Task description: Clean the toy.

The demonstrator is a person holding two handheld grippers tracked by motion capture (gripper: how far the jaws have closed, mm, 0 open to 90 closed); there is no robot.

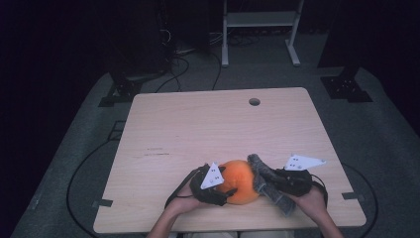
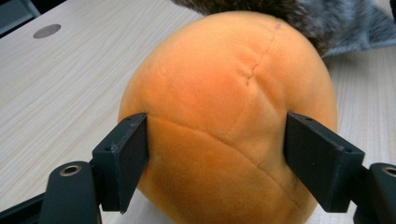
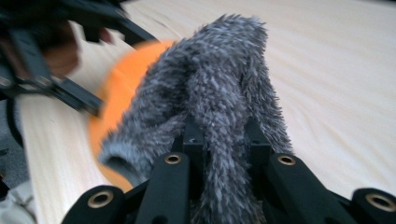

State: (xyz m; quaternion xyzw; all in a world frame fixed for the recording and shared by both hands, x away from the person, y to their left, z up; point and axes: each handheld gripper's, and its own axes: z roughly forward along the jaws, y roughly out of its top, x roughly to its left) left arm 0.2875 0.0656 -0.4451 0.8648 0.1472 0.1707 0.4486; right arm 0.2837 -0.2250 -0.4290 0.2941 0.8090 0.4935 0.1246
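1. The round orange plush ball [image 1: 240,181] sits on the pale wood-grain desk [image 1: 208,129], near the front edge and close to the person, a little right of the middle.
2. The left tool [image 1: 229,191] comes at the ball from its left side. In the left gripper view the two black jaws stand one on each flank of the orange plush ball [image 2: 229,121], pads pressed against the fabric, so this tool is holding the ball at a middling width.
3. Stitched seams cross the ball's surface in that view, meeting near its upper middle.
4. The long grey furry fabric strip [image 1: 270,183] lies draped against the ball's right side, its upper end touching the top of the ball and its lower end reaching towards the desk's front edge.
5. The right tool [image 1: 265,183] is closed narrow on this strip. In the right gripper view, the jaws pinch the grey fur [image 3: 219,107] between them, with fur bulging out above and to both sides.
6. In that view the orange ball [image 3: 116,88] shows behind the fur, and the left tool is blurred at upper left.
7. A white three-cornered plate tops each tool in the high view.
8. A round grommet hole [image 1: 254,101] is set in the desk near its far edge, well apart from the work.
9. Both of the person's hands enter from the bottom edge of the high view, one on each tool.
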